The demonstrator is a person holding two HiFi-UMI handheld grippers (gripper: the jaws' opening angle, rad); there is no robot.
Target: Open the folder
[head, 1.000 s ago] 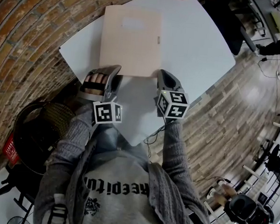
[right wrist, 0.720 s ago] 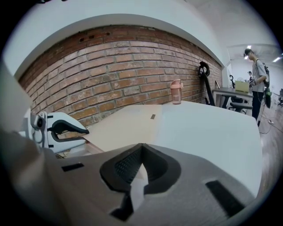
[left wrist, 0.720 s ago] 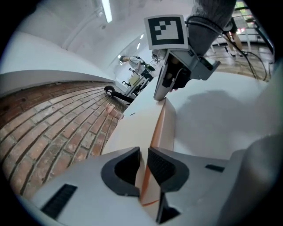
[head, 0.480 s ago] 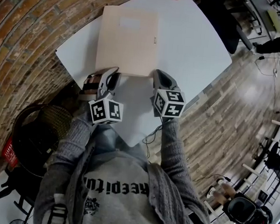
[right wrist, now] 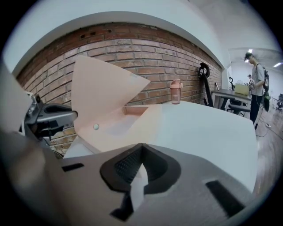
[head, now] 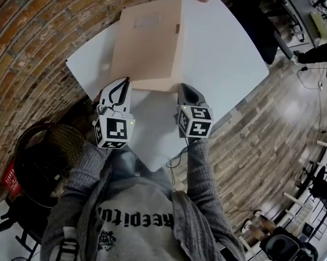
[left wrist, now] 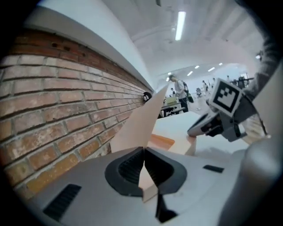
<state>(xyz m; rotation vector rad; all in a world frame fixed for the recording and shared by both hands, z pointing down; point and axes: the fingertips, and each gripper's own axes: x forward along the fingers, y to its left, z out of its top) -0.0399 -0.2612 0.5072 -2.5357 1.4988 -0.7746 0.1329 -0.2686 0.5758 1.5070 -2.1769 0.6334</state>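
A beige folder (head: pixel 151 41) lies on the white table (head: pixel 227 47). My left gripper (head: pixel 123 85) has just been closing and is now shut on the near left corner of the front cover (left wrist: pixel 141 119), which stands lifted and tilted. In the left gripper view the thin cover runs between the pads (left wrist: pixel 128 170). My right gripper (head: pixel 180 90) is shut on the near right corner of the folder's lower sheet (right wrist: pixel 132 121), which lies flat on the table. The inside of the folder shows in the right gripper view, with the left gripper (right wrist: pixel 53 119) at its left.
A brick wall (head: pixel 29 41) runs along the table's left side. A pink bottle (right wrist: pixel 175 92) stands at the table's far edge. A black chair (head: pixel 42 156) is at my lower left. Desks and a person (right wrist: pixel 256 84) are in the room to the right.
The left gripper closed on the cover's corner, rolled upright and rose, lifting the cover off the lower sheet. The right gripper stayed in place.
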